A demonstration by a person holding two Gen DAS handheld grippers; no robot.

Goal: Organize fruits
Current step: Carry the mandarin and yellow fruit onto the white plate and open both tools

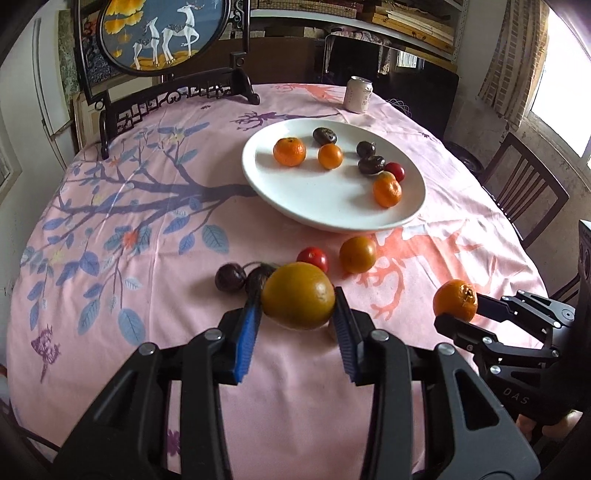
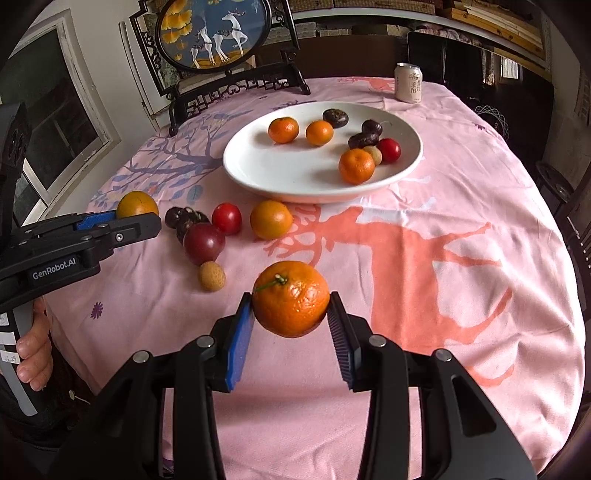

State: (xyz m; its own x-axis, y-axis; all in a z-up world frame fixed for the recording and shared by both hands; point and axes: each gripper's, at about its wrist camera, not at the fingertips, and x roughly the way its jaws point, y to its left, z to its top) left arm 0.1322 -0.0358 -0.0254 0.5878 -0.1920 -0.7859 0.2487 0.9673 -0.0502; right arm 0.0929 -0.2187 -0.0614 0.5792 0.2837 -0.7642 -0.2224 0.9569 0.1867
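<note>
My left gripper [image 1: 297, 295] is shut on a yellow-orange fruit [image 1: 298, 295], held above the pink cloth; it also shows in the right wrist view [image 2: 137, 204]. My right gripper [image 2: 291, 299] is shut on a tangerine [image 2: 291, 299], also seen in the left wrist view [image 1: 455, 300]. A white plate [image 1: 280, 184] holds three tangerines, dark fruits and a red one. Loose on the cloth lie a red fruit [image 2: 226, 218], an orange fruit [image 2: 271, 219], a purple fruit [image 2: 204, 242], dark fruits [image 2: 177, 218] and a small tan fruit [image 2: 211, 275].
A white can [image 2: 408, 82] stands beyond the plate. A framed deer screen [image 2: 214, 33] on a dark stand sits at the table's far left. A wooden chair [image 1: 524, 188] stands at the right. The table [image 2: 461, 258] is covered by a pink patterned cloth.
</note>
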